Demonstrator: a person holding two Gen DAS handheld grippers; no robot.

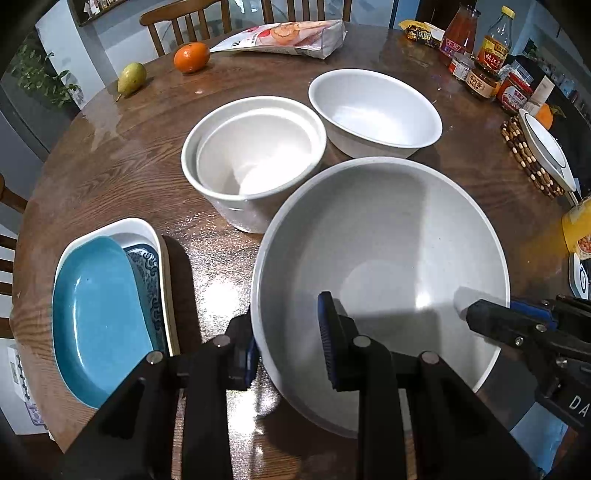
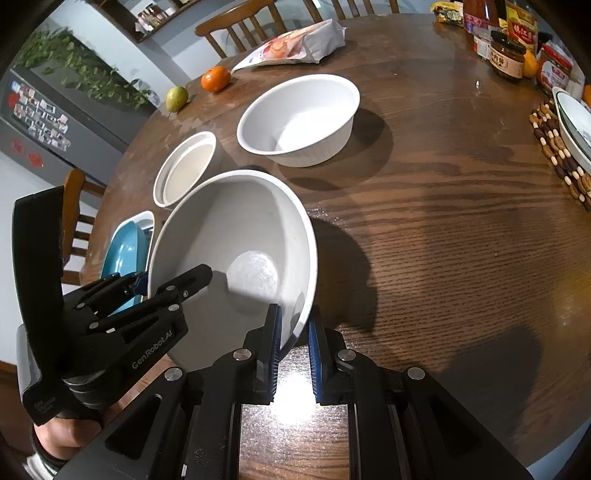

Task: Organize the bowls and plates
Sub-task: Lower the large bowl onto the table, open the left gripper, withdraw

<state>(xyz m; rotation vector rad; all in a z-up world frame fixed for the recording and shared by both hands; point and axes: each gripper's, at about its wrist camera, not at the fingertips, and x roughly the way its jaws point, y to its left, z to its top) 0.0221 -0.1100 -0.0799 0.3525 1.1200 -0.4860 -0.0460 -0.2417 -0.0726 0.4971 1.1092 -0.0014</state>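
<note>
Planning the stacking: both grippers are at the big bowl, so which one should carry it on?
Right. The right gripper is clamped on the big bowl's rim; the left gripper's jaws straddle it more loosely.

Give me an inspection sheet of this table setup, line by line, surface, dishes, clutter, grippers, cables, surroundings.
Surface: round wooden table, glossy, lit with glare.
Job's things: large white bowl gripped at two rim points; nested white bowls; single white bowl; blue plate lying in a patterned white dish.
Clutter: orange, pear, snack bag, jars and bottles, beaded trivet under a rimmed plate.
Grippers: left gripper straddles the large bowl's rim; right gripper clamps the opposite rim.
Cables: nothing seen.
Surroundings: wooden chairs, fridge with magnets, trailing plant.
</note>
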